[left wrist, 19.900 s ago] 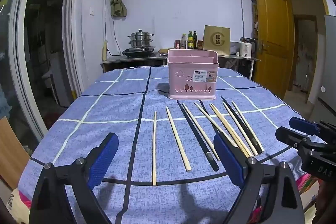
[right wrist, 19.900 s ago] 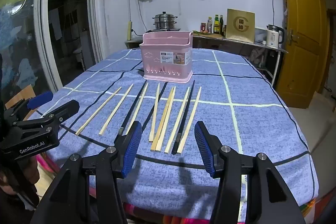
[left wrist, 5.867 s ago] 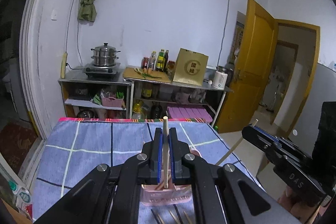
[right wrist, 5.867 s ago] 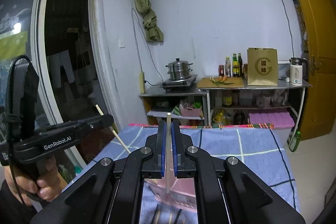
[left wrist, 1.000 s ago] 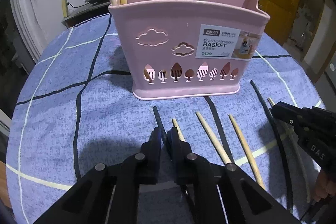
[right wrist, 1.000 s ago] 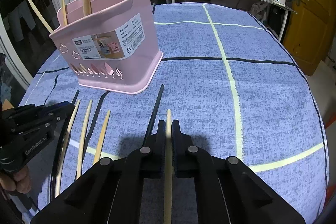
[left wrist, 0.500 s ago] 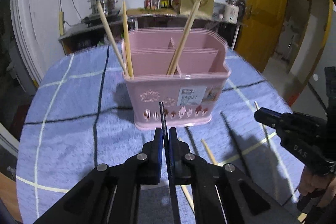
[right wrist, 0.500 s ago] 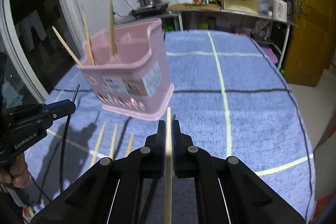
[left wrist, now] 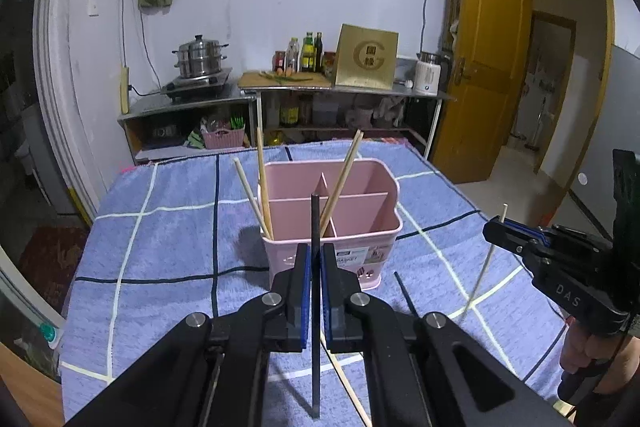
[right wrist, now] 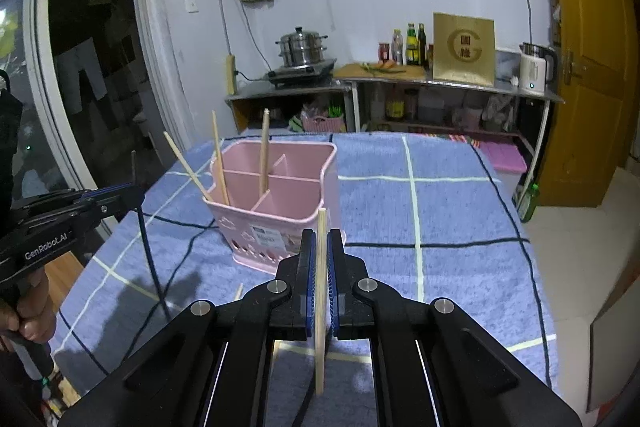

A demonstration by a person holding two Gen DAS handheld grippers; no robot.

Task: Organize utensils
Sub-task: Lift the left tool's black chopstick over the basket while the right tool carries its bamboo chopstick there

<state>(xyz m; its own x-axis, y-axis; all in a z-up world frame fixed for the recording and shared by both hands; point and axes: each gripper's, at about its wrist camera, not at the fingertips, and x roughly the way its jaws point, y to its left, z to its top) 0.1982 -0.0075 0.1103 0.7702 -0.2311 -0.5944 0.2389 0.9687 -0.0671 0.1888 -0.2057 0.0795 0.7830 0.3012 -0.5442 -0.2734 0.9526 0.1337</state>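
Chopsticks: left gripper point(left wrist: 315, 269) clamps a black chopstick point(left wrist: 315, 227), right gripper point(right wrist: 319, 259) a pale chopstick point(right wrist: 320, 287), both near the basket point(left wrist: 360, 251) on the blue tablecloth point(left wrist: 168, 227).

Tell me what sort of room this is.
Most likely a home kitchen or dining room: a steamer pot on a cooktop, sauce bottles on a metal counter, and a cloth-covered table bearing a pink chopstick basket.

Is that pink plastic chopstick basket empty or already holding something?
Partly filled. Three wooden chopsticks lean inside the pink plastic chopstick basket; its right-hand compartments look empty in the left wrist view.
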